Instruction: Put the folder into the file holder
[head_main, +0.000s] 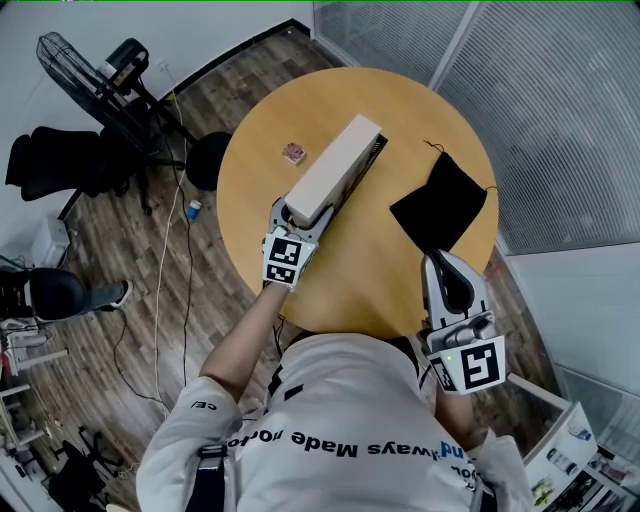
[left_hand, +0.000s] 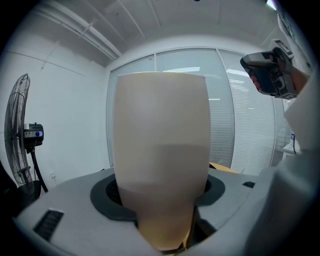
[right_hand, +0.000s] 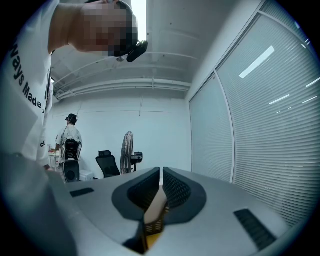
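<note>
A long beige file holder (head_main: 335, 168) lies across the round wooden table (head_main: 370, 275). My left gripper (head_main: 300, 215) is shut on its near end, jaws spread wide on either side. In the left gripper view the beige file holder (left_hand: 161, 130) fills the space between the jaws of that gripper (left_hand: 160, 200). A flat black folder (head_main: 440, 205) lies on the table's right side, apart from both grippers. My right gripper (head_main: 441, 264) hovers at the table's near right edge, just short of the folder. Its jaws meet, with nothing held (right_hand: 161, 187).
A small pinkish object (head_main: 292, 152) sits on the table left of the file holder. A standing fan (head_main: 90, 70), black office chairs (head_main: 50, 165) and floor cables lie to the left. Glass walls with blinds (head_main: 560, 110) close the right. A person (right_hand: 70, 137) stands far off.
</note>
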